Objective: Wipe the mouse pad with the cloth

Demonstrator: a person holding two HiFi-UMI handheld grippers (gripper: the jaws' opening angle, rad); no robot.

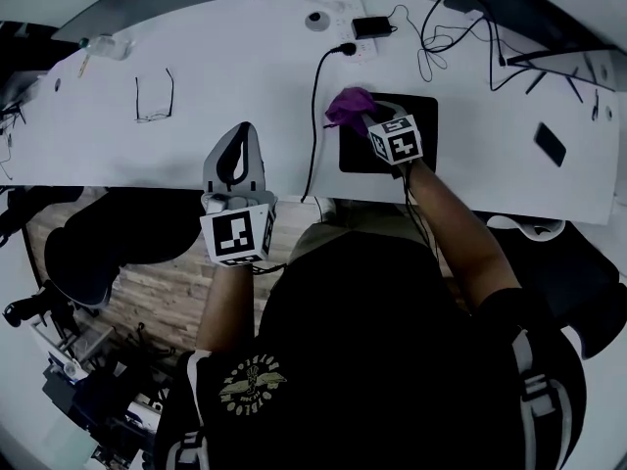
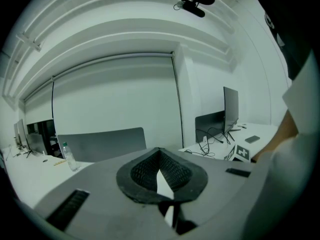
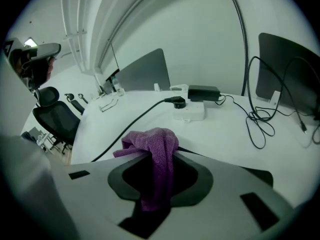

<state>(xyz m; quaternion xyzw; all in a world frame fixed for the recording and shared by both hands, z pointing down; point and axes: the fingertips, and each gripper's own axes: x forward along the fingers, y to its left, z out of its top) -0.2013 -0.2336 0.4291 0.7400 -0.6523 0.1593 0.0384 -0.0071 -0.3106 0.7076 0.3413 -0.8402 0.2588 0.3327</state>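
The purple cloth [image 1: 347, 105] was clamped between the closed fingers of the right gripper [image 1: 366, 117] and held at the far left corner of the black mouse pad [image 1: 416, 125] on the white counter [image 1: 245, 76]. The left gripper [image 1: 238, 130] was held over the counter's near edge, its fingers brought together on nothing. A bottle [image 1: 108, 45] was seen at the counter's far left; its contents could not be made out.

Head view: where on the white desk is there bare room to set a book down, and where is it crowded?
Bare: the stretch between the glasses and the black cable, and the one between the mouse pad and the phone. Crowded: the back edge round the power strip and tangled cords.
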